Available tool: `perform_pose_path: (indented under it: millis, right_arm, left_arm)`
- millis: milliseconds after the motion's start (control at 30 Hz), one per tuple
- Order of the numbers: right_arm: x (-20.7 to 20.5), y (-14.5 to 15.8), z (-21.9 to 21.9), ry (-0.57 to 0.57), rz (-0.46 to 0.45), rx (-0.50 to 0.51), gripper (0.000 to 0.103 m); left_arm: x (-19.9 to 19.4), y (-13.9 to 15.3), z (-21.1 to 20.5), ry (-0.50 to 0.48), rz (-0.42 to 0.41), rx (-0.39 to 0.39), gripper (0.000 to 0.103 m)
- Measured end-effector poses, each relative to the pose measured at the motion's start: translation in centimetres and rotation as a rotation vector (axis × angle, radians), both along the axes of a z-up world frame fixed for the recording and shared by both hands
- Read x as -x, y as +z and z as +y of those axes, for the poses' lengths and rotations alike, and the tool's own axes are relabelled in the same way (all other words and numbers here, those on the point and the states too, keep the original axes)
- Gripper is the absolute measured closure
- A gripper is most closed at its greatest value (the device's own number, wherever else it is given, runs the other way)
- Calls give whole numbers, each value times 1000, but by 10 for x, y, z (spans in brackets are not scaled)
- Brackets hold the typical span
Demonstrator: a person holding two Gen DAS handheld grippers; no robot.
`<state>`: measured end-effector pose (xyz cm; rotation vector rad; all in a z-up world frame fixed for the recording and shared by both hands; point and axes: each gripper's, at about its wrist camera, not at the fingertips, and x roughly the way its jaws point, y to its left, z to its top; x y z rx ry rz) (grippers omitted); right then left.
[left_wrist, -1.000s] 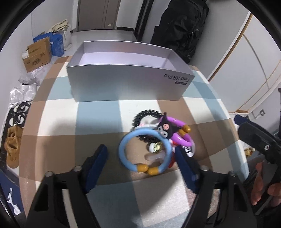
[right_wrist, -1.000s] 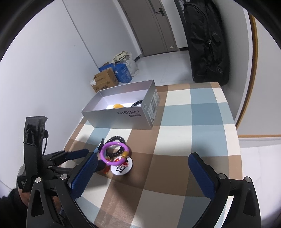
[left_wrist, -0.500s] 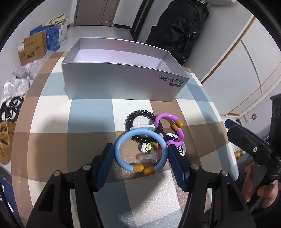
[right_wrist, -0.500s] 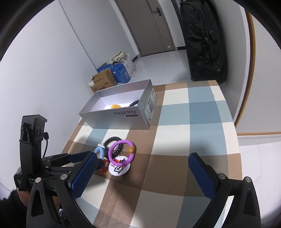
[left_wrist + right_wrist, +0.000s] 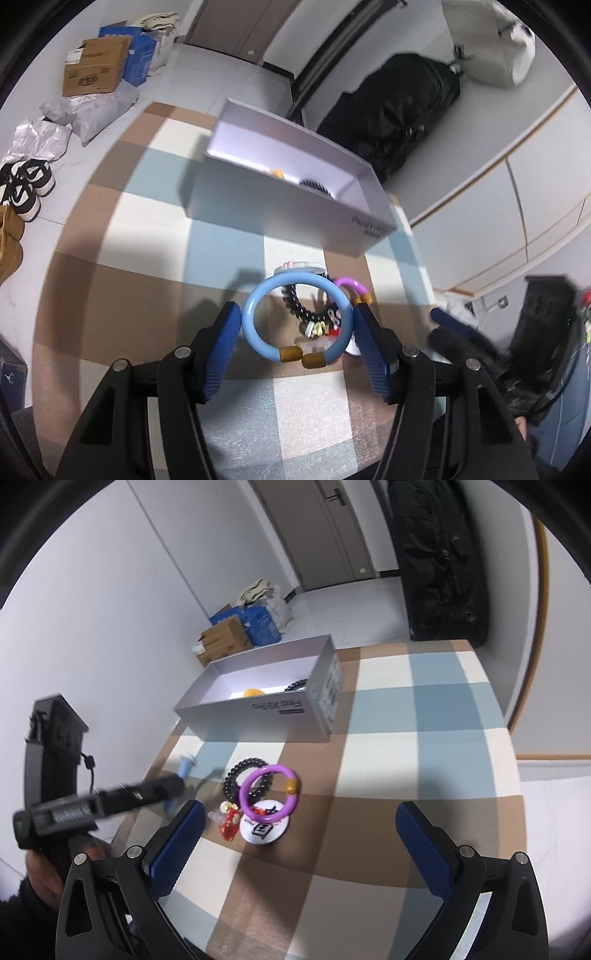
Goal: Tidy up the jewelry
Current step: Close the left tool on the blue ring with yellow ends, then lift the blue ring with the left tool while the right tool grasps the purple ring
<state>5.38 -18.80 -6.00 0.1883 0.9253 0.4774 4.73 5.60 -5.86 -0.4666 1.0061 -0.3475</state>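
My left gripper (image 5: 297, 328) is shut on a light blue bangle (image 5: 255, 328) with two brown beads and holds it above the checked table. Below it lie a black bead bracelet (image 5: 299, 308), a purple bangle (image 5: 349, 284) and small charms. In the right wrist view the purple bangle (image 5: 271, 773) lies over the black bracelet (image 5: 243, 768), beside a white round badge (image 5: 260, 829) and a red charm (image 5: 231, 818). The open silver box (image 5: 288, 210) holds a yellow piece (image 5: 253, 693) and a black bracelet (image 5: 295, 684). My right gripper (image 5: 299, 838) is open and empty, near the pile.
The checked tablecloth (image 5: 424, 738) covers the table. A black bag (image 5: 399, 107) stands behind the box. Cardboard boxes (image 5: 94, 66), plastic bags and shoes (image 5: 26, 184) lie on the floor to the left. The left gripper's body (image 5: 92, 805) shows blurred in the right wrist view.
My left gripper closed on the blue bangle and lifted it off the pile toward the box. The right gripper stayed open.
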Motion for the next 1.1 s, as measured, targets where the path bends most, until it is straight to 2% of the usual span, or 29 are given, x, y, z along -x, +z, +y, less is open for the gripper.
perform_pose_path:
  millis: [133,233,500,633,700,833,1100]
  right_arm:
    - [-6,-9,15,29,32,14,0]
    - [-11,-13,26,57,39,9,5]
    - [-29,-29,52,92,82,32,25]
    - [-32,-31,60,97,75,58,31]
    - [-33,-32,62,96,73,76,40]
    - [-35,-33,60,86,75,76,48]
    - [-36,-31,52,63,78,49,49]
  left_arm:
    - [1,5,11,43,-18,34,46]
    - [0,6,14,59,-27,35,46]
    - [-2,3,22,66,-19,41,46]
    - [-1,2,24,57,-18,27,46]
    - [-1,2,23,54,-16,26,46]
    - [-1,1,24,56,-12,27,46]
    - [1,4,21,60,-27,-6,46]
